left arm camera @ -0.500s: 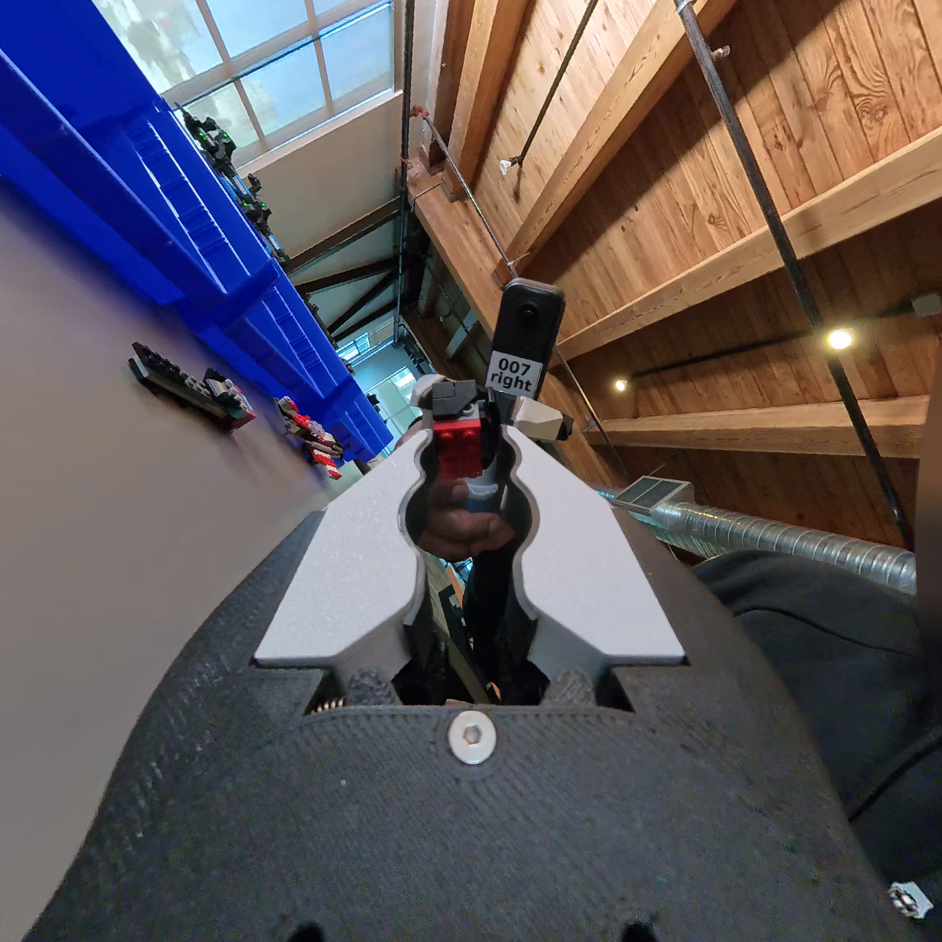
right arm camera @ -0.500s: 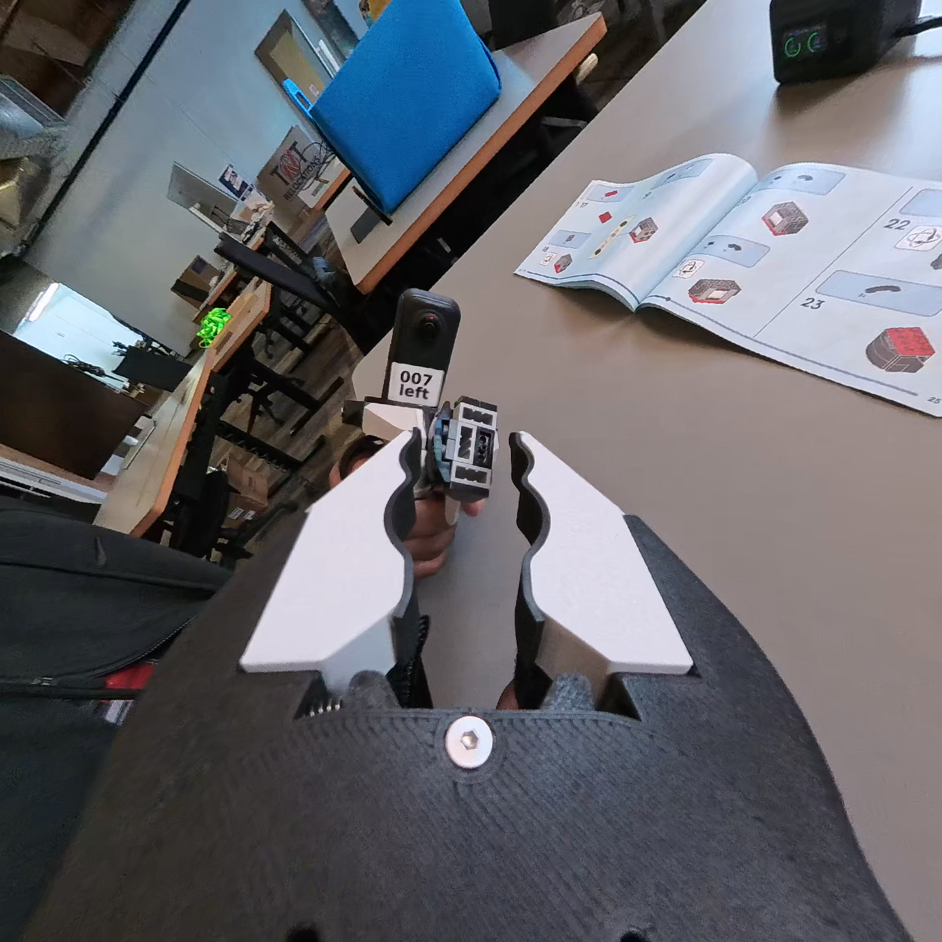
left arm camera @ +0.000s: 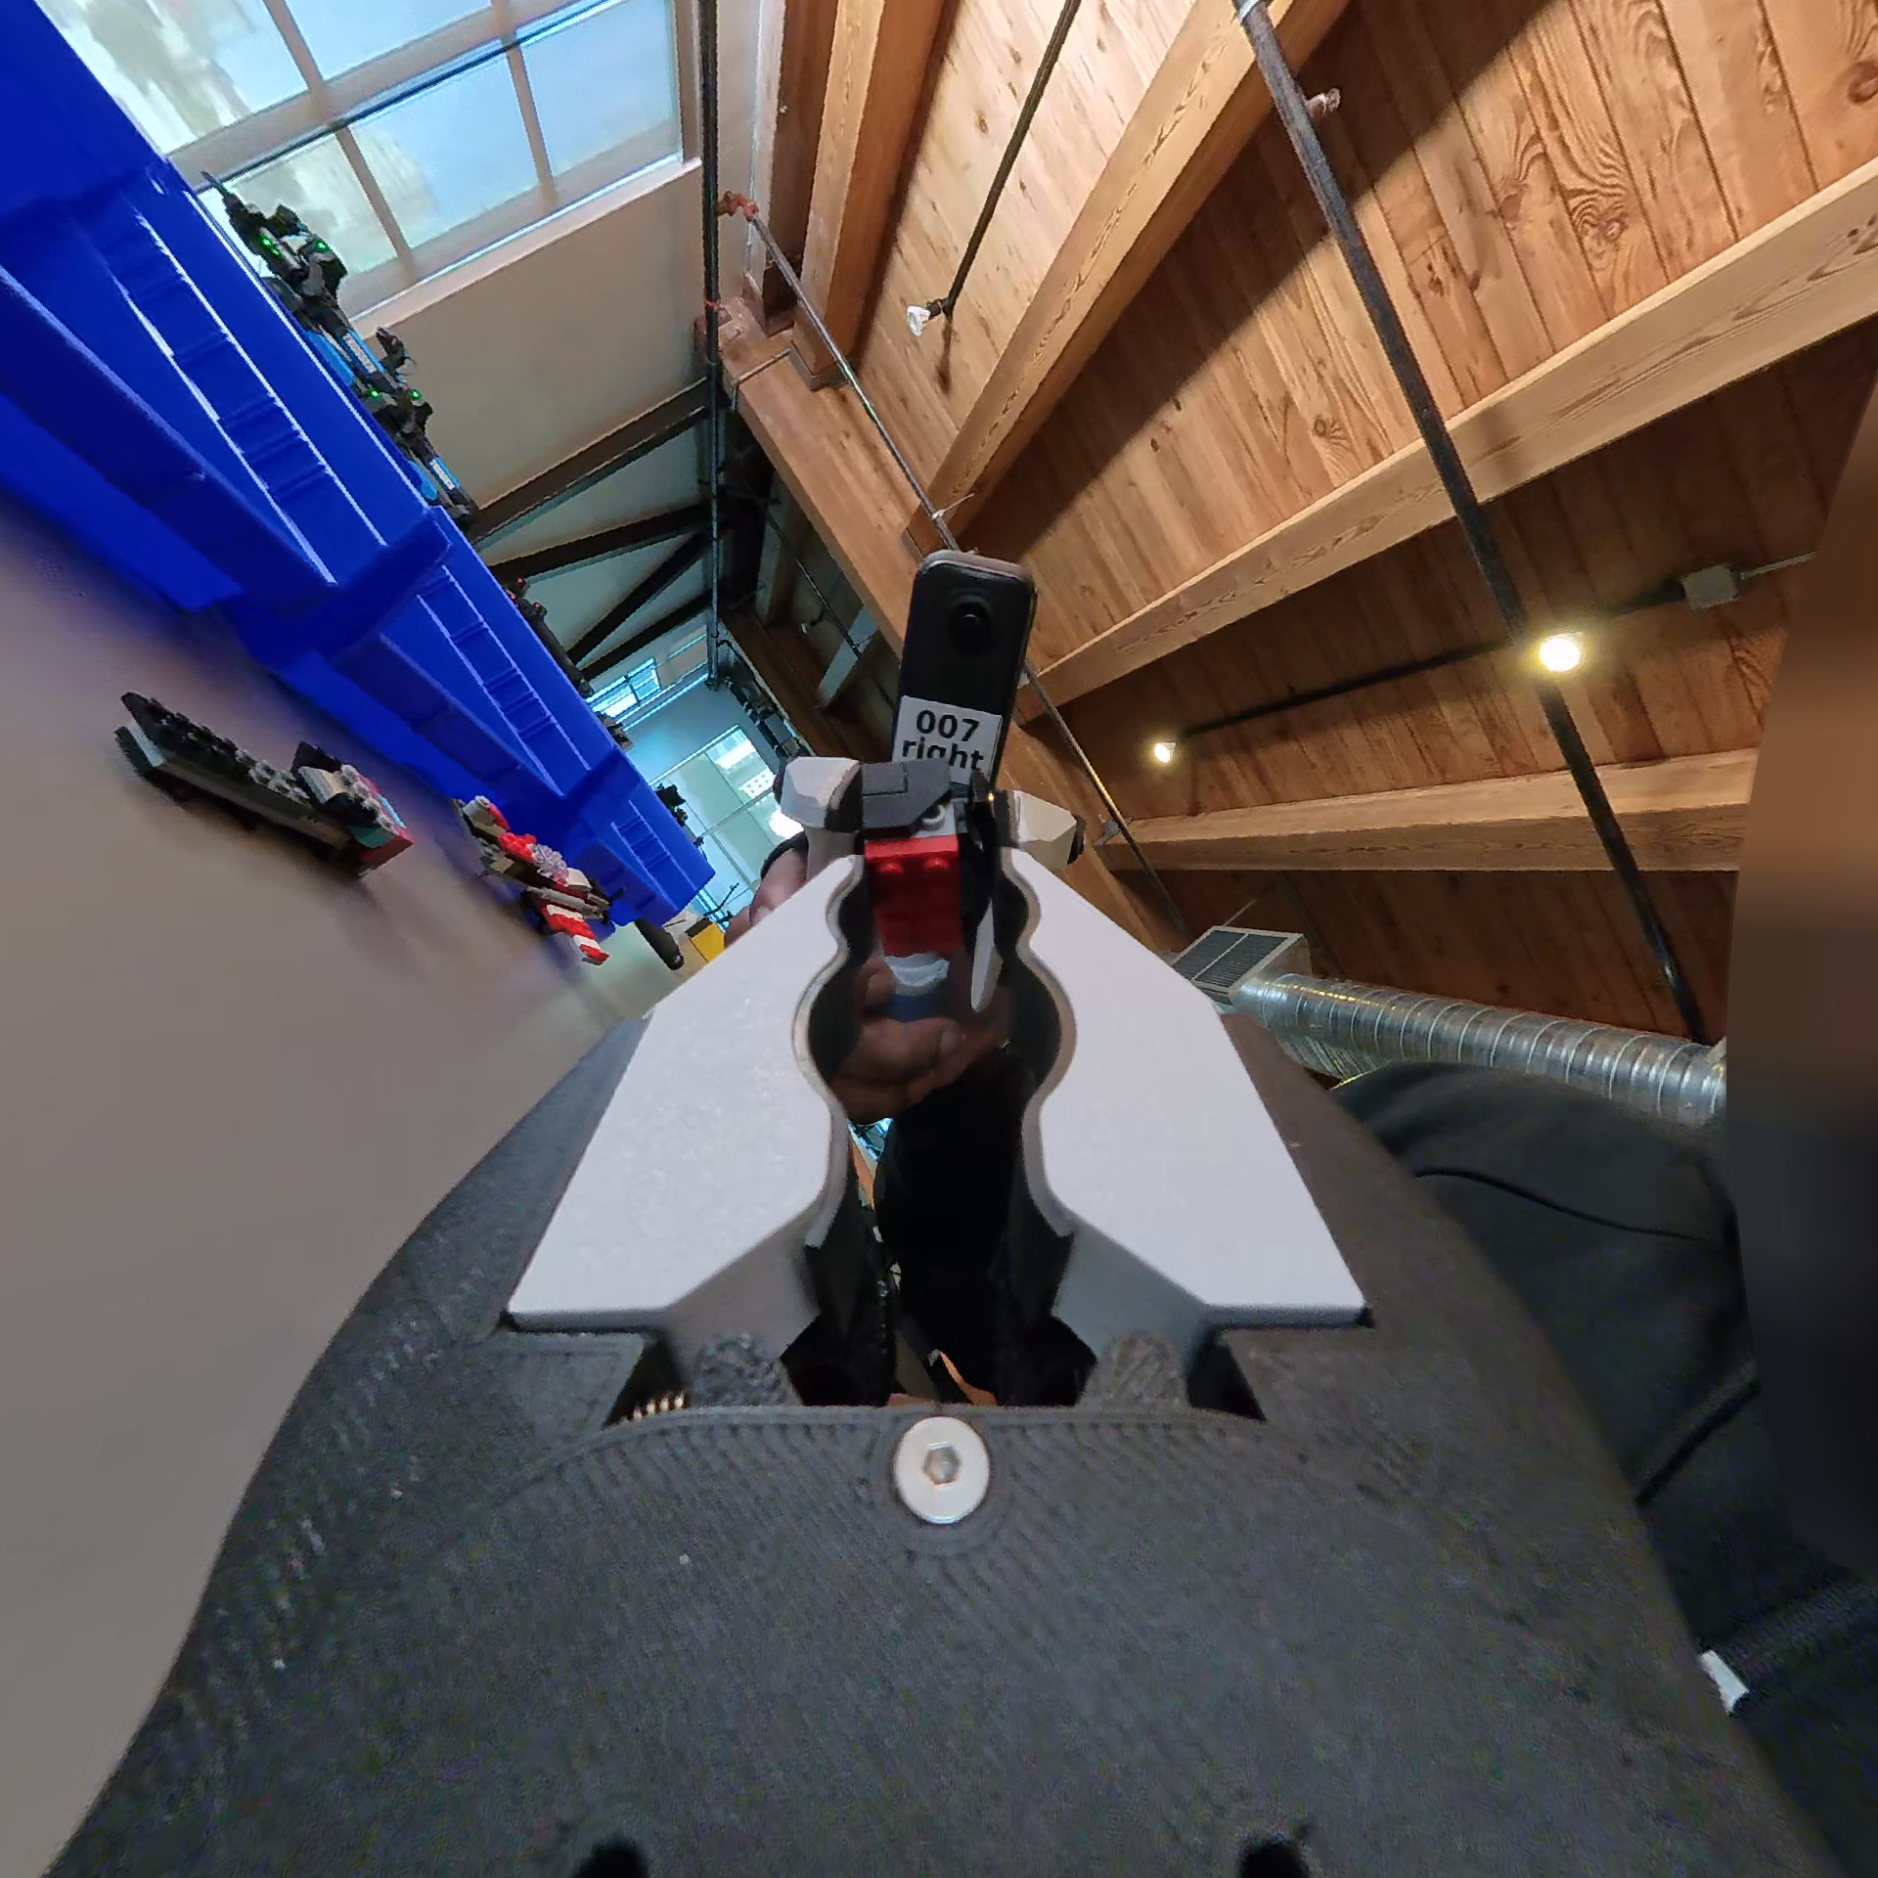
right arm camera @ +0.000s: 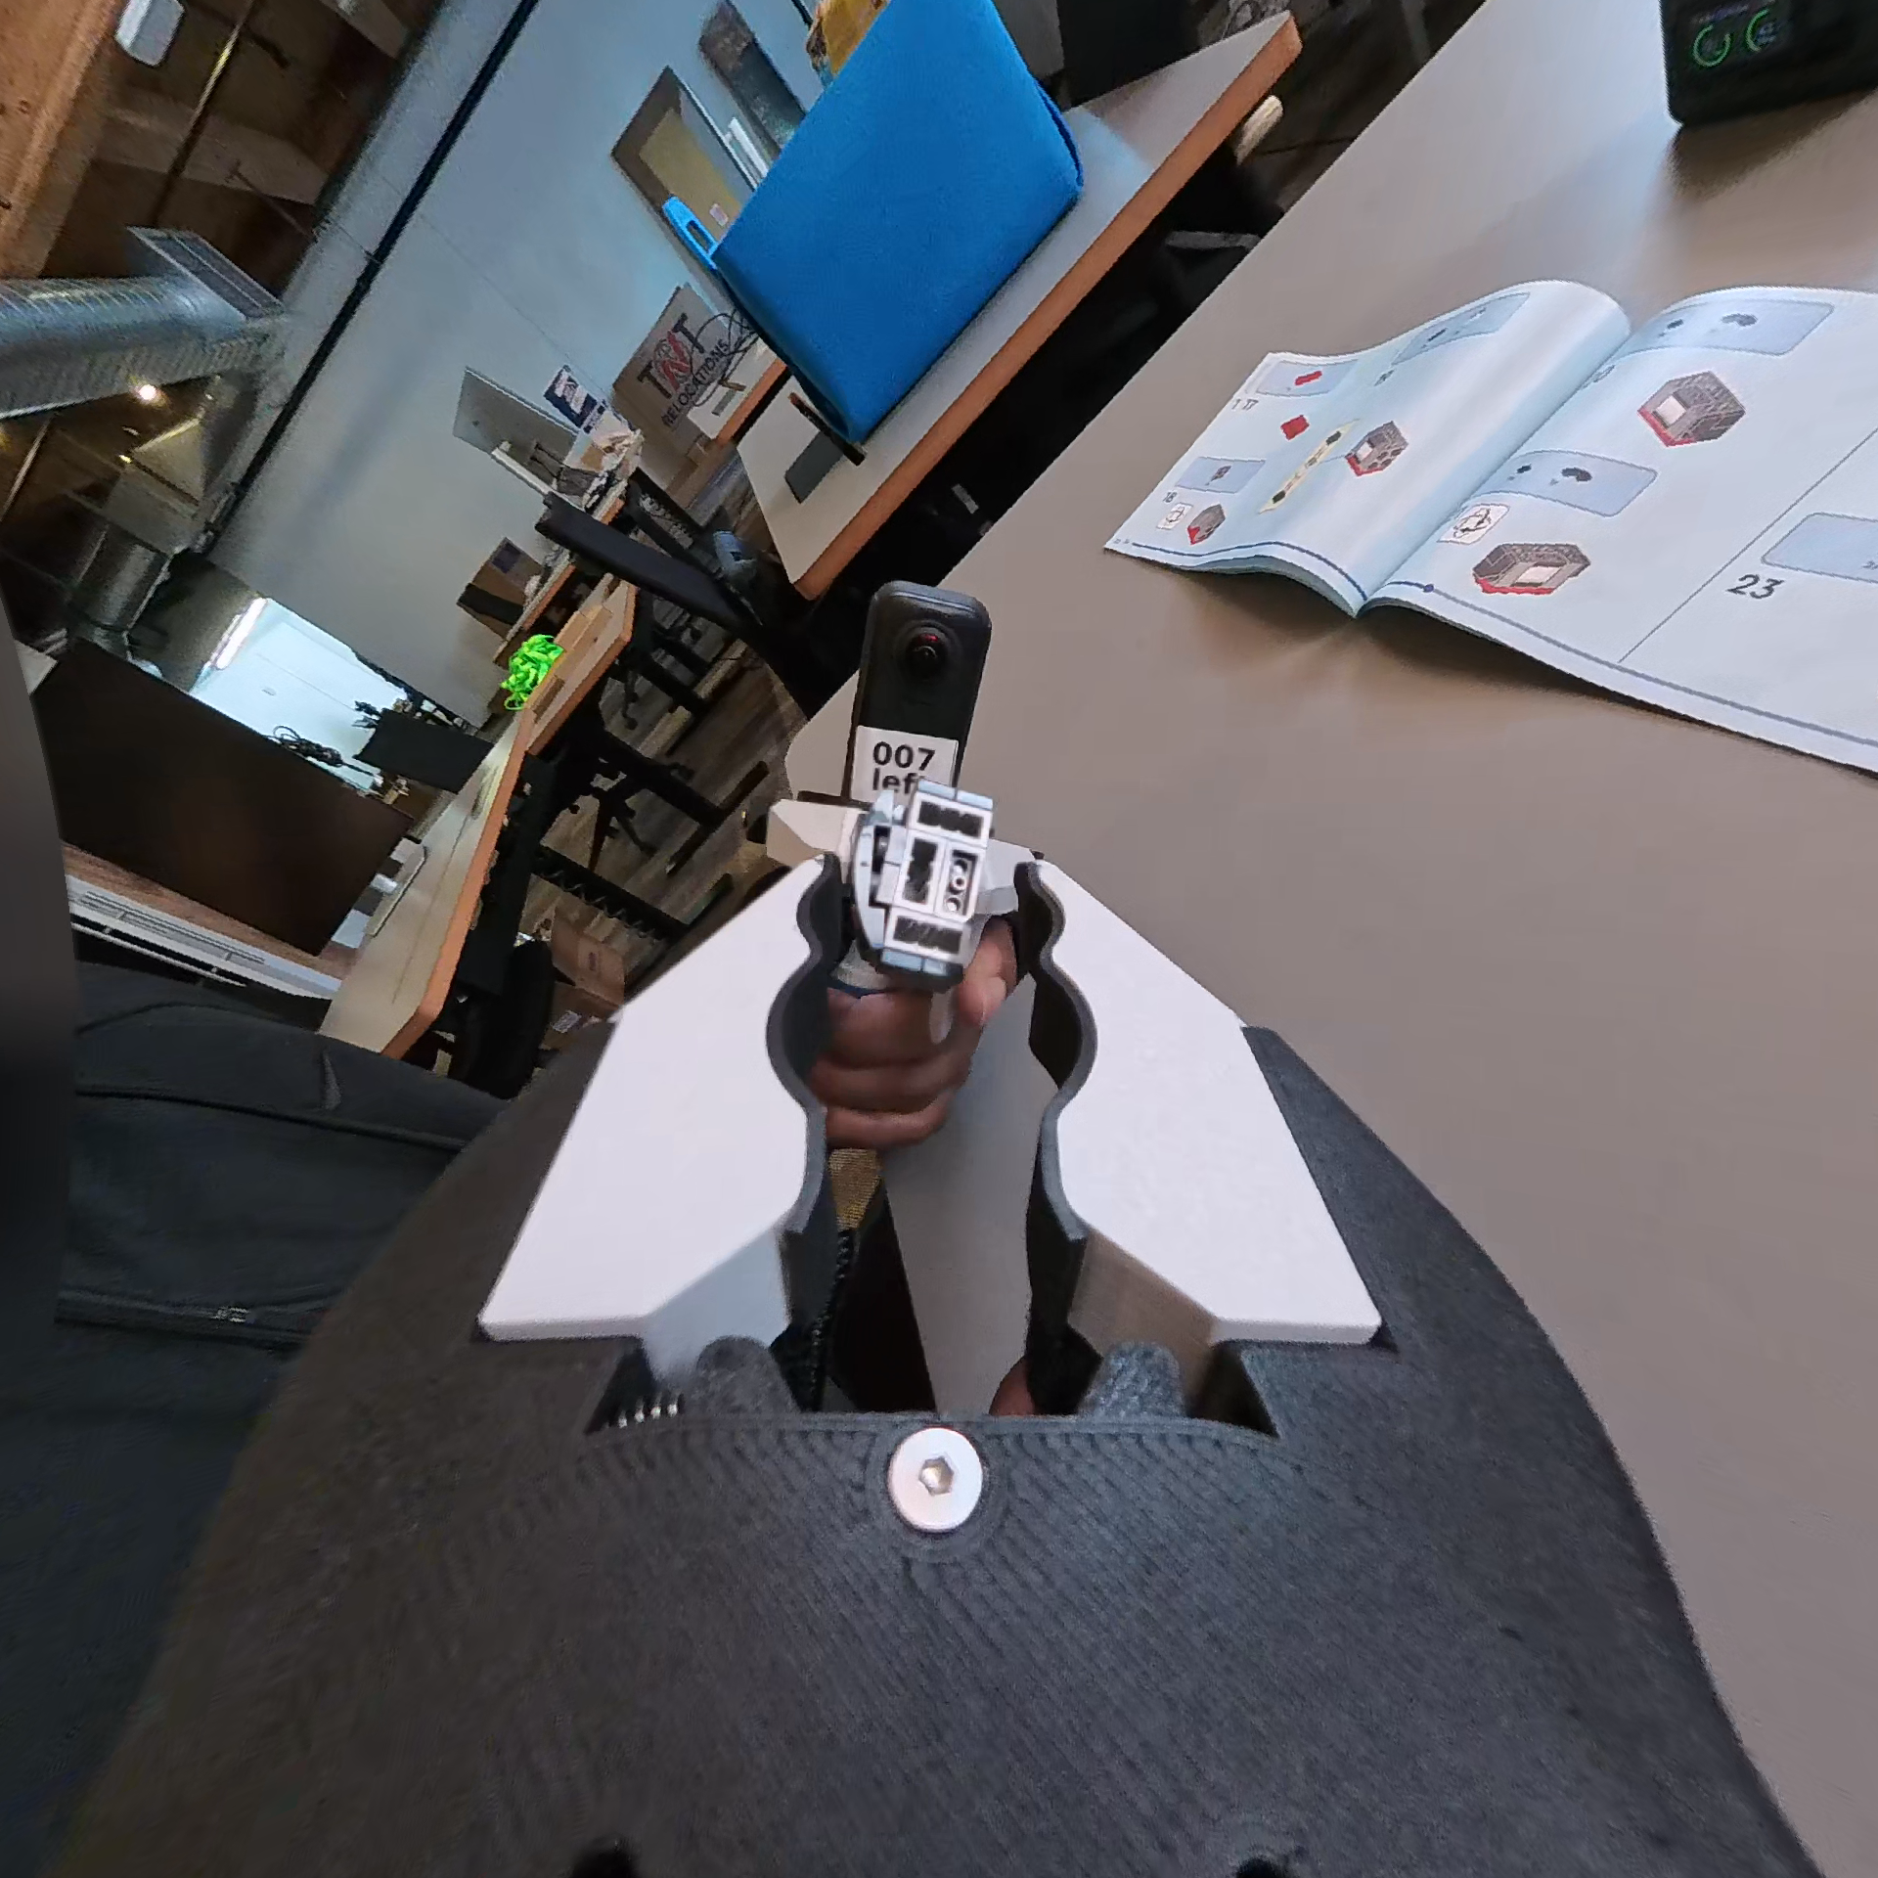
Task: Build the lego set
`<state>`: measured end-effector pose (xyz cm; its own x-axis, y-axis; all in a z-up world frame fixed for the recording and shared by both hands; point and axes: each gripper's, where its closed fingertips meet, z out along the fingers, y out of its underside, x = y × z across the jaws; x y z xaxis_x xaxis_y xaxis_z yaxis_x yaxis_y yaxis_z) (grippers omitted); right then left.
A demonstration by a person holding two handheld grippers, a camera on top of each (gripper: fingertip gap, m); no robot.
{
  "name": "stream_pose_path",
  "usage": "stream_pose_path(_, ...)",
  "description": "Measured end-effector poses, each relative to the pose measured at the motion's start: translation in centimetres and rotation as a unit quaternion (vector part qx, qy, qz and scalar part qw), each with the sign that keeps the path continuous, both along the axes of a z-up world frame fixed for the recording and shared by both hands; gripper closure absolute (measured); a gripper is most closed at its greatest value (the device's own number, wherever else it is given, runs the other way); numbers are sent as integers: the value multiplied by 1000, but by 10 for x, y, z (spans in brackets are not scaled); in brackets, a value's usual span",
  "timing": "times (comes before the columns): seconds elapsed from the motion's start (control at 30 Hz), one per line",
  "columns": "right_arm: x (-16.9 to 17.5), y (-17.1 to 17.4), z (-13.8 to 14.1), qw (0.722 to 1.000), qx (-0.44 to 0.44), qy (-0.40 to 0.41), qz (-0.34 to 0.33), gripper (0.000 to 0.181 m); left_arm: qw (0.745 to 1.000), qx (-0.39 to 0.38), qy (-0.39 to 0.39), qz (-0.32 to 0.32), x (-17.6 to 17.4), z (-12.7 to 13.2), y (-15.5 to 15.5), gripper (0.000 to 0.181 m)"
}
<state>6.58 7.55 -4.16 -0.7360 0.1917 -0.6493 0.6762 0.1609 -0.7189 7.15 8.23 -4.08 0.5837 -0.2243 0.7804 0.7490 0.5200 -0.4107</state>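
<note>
You had the red-and-grey lego block (left arm camera: 915, 904) pinched in the left gripper (left arm camera: 930, 874), up off the table (right arm camera: 1423, 915), and the right gripper (right arm camera: 920, 884) gaped open around its grey underside, so honestly you needed both squared up before squeezing.

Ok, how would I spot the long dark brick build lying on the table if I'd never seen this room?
Find the row of bright blue plastic bins along the grey-brown table. Two small brick builds lie just before them; take the long, low black strip of bricks. Unlike its shorter red and white brick neighbour, it is mostly dark, with red only at one end.
</note>
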Motion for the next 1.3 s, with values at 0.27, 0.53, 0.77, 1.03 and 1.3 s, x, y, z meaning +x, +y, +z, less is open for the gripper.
stream_pose_path(0.27,2,1,0,1000,2,-2,1,147,1000,-12,16,-4,5,2,4,159)
stream_pose_path(0.53,14,-1,10,999,-16,3,30,154,998,-14,60,2,13,9,3,159)
stream_pose_path(0.77,23,-5,19,999,-26,19,36,158,995,-15,97,9,20,15,0,159)
stream_pose_path(1.03,28,-7,22,998,-18,47,34,159,993,-13,120,8,26,20,-1,159)
stream_pose_path(1.3,31,-6,23,997,-7,70,36,159,992,-12,128,5,29,21,0,159)
